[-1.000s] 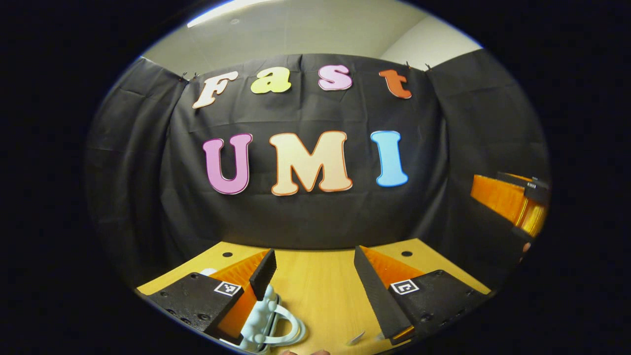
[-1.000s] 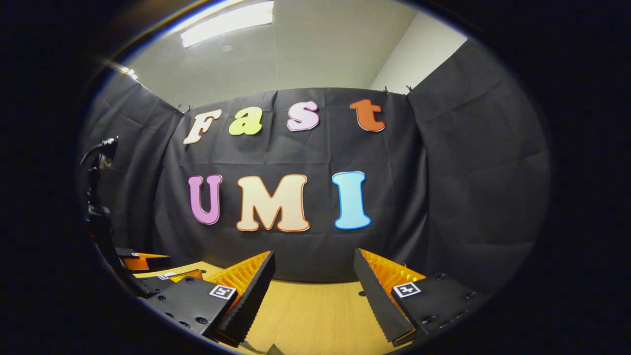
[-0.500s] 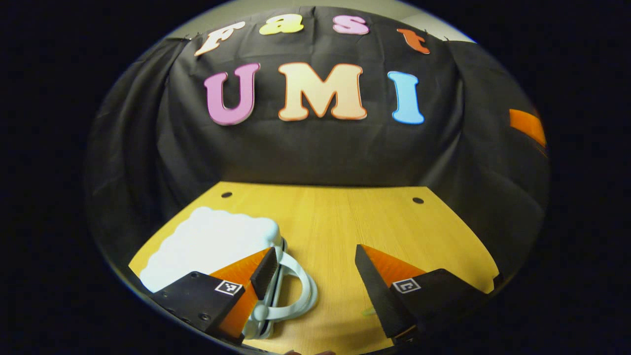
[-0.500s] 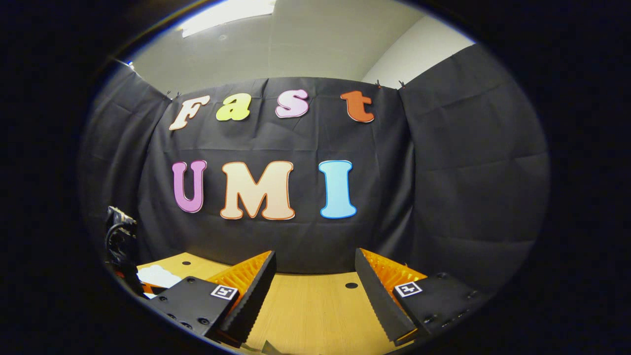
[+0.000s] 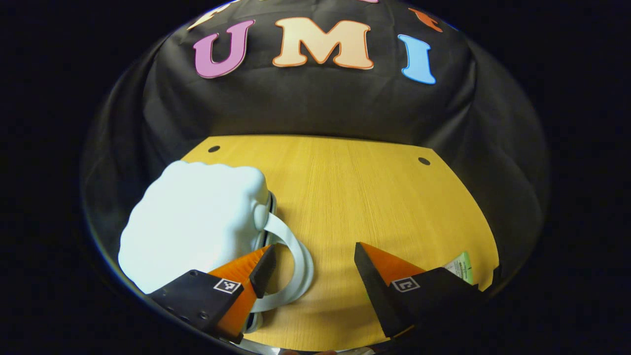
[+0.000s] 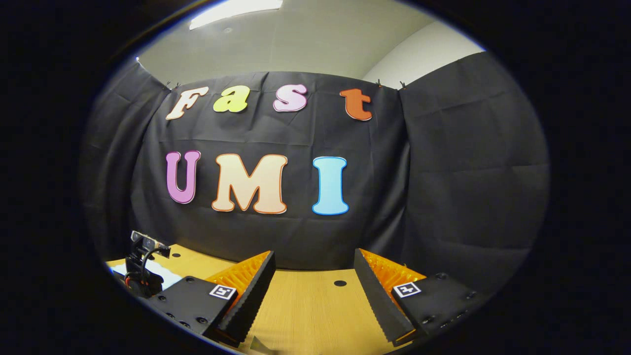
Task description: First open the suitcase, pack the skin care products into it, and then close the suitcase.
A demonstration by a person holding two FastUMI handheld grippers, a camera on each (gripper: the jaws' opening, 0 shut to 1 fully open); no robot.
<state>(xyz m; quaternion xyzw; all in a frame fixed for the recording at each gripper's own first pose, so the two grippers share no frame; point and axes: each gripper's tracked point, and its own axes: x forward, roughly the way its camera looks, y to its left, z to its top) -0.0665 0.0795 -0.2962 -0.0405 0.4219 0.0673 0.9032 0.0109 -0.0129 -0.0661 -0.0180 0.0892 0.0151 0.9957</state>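
Pale suitcase (image 5: 192,222) lay closed at eight o'clock on the wooden bench (image 5: 374,197), handle (image 5: 296,261) toward centre. Left tongs (image 5: 313,268) hung wide over handle, gripping nothing. Right tongs (image 6: 313,291) gaped wide above bare bench, empty.

Suitcase (image 5: 192,231): near corner and handle (image 5: 296,266) partly hidden behind left gripper (image 5: 315,276) finger; green-labelled packet (image 5: 461,267): mostly covered, type unreadable; other gripper's body (image 6: 143,268): cut off, fingers unseen.
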